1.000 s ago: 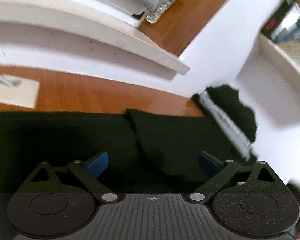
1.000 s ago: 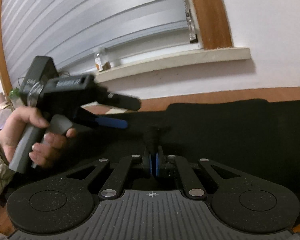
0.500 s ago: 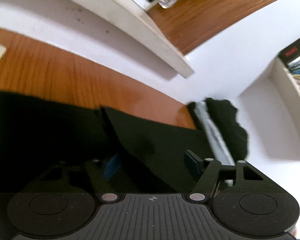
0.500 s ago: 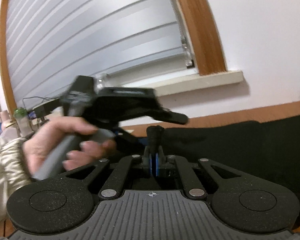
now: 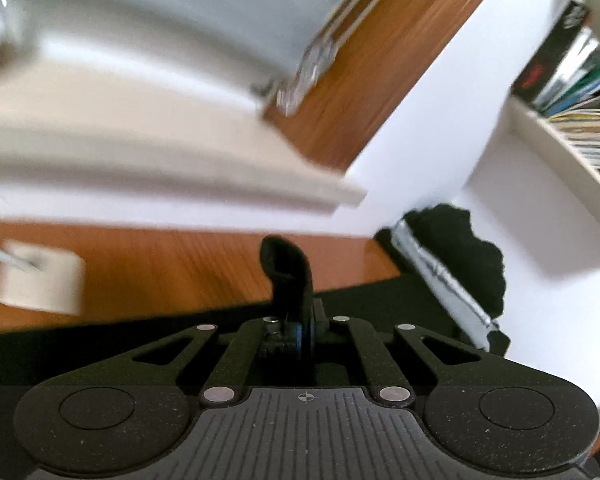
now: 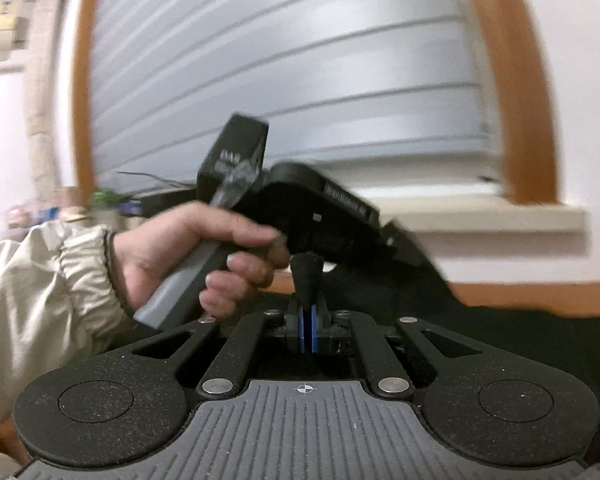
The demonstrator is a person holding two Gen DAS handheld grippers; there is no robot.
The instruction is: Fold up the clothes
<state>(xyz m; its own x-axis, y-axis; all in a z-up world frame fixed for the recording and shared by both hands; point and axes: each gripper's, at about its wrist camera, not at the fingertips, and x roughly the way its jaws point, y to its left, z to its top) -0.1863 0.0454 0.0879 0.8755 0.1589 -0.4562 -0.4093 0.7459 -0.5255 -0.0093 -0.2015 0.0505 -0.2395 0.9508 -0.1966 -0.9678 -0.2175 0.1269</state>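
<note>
Both grippers grip the black garment (image 5: pixel 380 304): my left gripper (image 5: pixel 300 320) pinches a raised fold of it, and my right gripper (image 6: pixel 307 320) is closed on another tuft. Across the wooden table (image 5: pixel 160 264) the rest of the cloth lies flat. Close ahead of the right one, a hand (image 6: pixel 204 248) holding the left tool blocks my view. Beyond sit a white block (image 5: pixel 40 284), a dark pile (image 5: pixel 468 256), the windowsill (image 5: pixel 180 172) and blinds (image 6: pixel 300 60).

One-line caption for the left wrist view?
Left gripper shut on a pinch of black cloth, above a wooden table by the windowsill.
</note>
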